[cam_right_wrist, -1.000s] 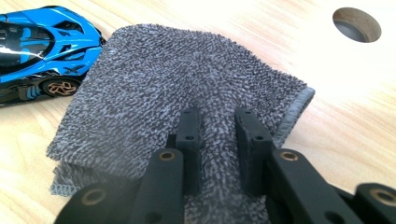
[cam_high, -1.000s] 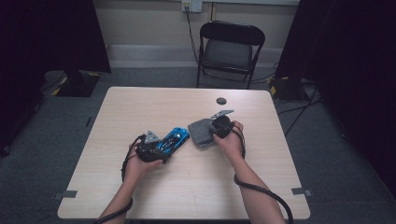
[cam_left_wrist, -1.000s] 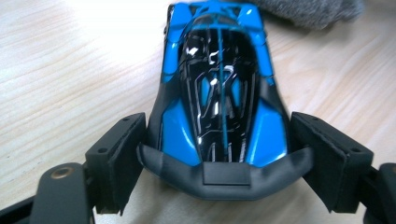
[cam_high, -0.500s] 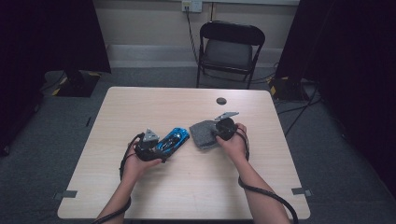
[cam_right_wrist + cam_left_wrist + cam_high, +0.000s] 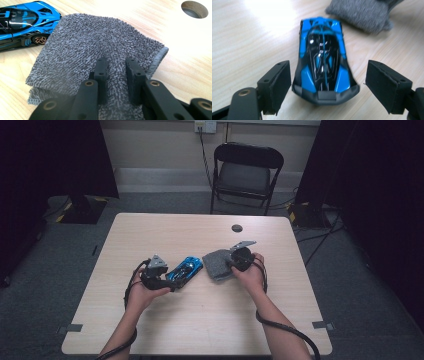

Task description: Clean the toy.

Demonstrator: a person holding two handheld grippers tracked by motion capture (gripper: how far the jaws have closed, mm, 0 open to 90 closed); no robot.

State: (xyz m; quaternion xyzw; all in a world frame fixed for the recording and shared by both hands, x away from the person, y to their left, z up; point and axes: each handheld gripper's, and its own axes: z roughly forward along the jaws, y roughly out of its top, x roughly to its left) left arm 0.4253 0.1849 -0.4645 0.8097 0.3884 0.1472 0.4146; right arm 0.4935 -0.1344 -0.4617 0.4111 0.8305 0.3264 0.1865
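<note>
The toy car (image 5: 323, 62) looks like hard plastic or painted metal. It is very shiny, bright blue and black, and the light makes white spots on its smooth roof. Its small wheels look gold and a bit shiny.

The cloth (image 5: 100, 60) on the right is grey and soft. It is fuzzy and rough, with lots of tiny loops, like a towel. Its edge has a smooth stitched band. It does not shine.

The table (image 5: 200, 320) looks like pale wood with fine lines in it. The top is smooth and shines a little.

The black pads (image 5: 387, 85) look matt and a bit grainy, like foam or rubber.
</note>
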